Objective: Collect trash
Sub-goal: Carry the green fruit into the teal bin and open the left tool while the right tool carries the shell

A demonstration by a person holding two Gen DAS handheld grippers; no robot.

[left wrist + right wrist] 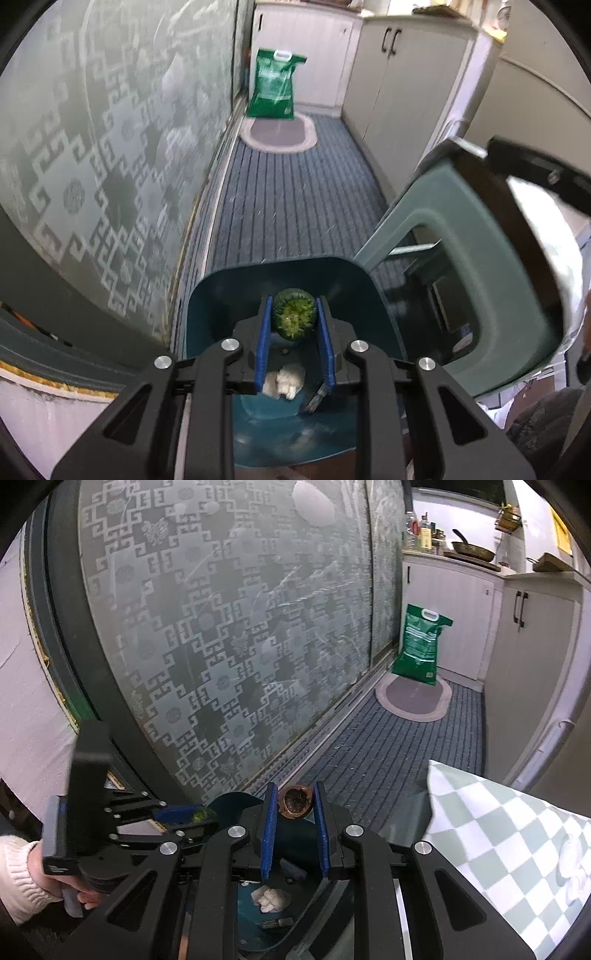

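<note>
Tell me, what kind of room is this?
Probably a narrow home kitchen: white cabinets line the far end, a frying pan and bottles sit on the counter, and a patterned glass sliding door runs alongside.

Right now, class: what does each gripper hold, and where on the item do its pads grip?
Left gripper: green vegetable end, pinched across its sides. Right gripper: brown shell piece, pinched across its sides.
</note>
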